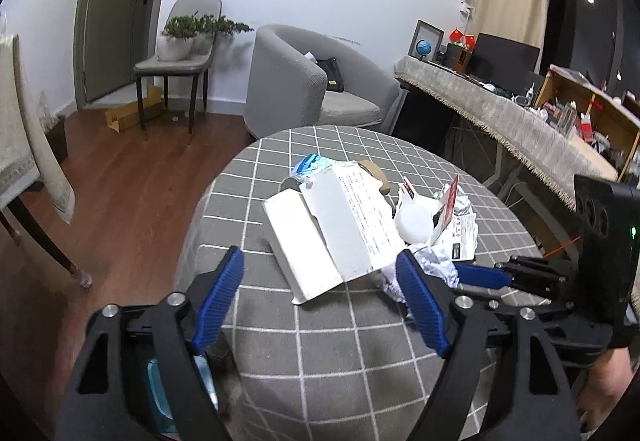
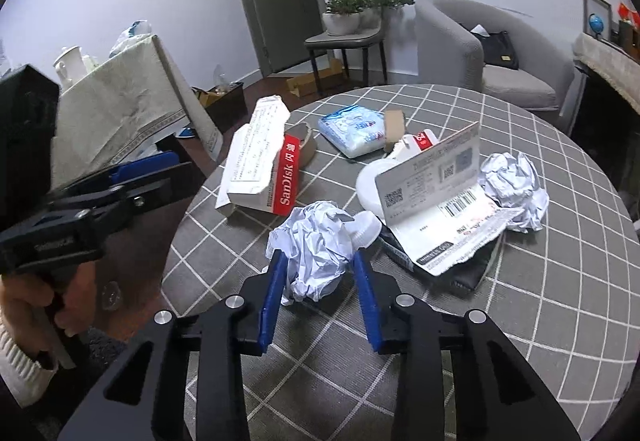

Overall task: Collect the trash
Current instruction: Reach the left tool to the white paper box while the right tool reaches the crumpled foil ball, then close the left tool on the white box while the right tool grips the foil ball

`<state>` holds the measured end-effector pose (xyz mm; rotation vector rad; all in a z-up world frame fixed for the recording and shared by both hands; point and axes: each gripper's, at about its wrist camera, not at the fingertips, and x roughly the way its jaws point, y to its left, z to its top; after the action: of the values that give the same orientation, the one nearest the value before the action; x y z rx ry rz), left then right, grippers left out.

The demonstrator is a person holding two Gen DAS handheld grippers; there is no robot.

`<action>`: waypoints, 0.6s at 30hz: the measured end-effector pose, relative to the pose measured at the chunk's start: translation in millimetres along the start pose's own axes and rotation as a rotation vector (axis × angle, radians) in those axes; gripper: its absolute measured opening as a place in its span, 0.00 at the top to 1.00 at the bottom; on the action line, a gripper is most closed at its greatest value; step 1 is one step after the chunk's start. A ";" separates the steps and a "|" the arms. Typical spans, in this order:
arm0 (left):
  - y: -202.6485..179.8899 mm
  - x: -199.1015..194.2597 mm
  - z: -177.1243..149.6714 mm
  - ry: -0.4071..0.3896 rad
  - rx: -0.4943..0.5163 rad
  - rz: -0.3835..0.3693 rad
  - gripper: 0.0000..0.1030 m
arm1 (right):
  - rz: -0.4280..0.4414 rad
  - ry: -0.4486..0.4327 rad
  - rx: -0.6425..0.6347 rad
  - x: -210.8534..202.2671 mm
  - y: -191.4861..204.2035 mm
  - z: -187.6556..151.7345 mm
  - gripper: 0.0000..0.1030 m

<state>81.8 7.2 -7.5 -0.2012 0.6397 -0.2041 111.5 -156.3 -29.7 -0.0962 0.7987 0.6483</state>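
On the round grey checked table (image 2: 560, 301) lies a heap of trash. My right gripper (image 2: 319, 253) is shut on a crumpled white paper ball (image 2: 316, 245), one blue pad on each side of it. In the left wrist view that ball (image 1: 434, 267) shows beside a blue finger of the right gripper (image 1: 480, 275). My left gripper (image 1: 320, 255) stands open, and the near end of a torn white SanDisk carton (image 1: 332, 225) reaches between its tips without touching the pads. A second paper ball (image 2: 516, 189), a torn barcode card (image 2: 440, 193) and a blue tissue pack (image 2: 356, 129) lie further back.
A person's hand (image 2: 24, 305) holds the left gripper beyond the table's left edge. A grey armchair (image 1: 304, 81) and a chair with potted plants (image 1: 176, 53) stand behind the table. A cloth-covered table (image 2: 120, 109) is on the left, a fringed desk (image 1: 500, 109) on the right.
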 end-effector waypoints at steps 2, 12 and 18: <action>1.1 3.5 2.0 0.007 -0.012 -0.008 0.16 | 0.001 0.005 -0.010 1.1 -0.8 1.8 0.66; 9.2 32.3 17.6 0.068 -0.096 -0.062 0.13 | 0.036 0.022 -0.053 6.9 2.3 8.8 0.67; 16.6 48.7 19.9 0.105 -0.148 -0.101 0.22 | 0.048 0.031 -0.068 9.8 0.7 13.1 0.67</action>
<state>134.1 13.4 -23.7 -0.3675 0.7500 -0.2662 124.4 -146.6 -27.1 -0.1501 0.8108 0.7212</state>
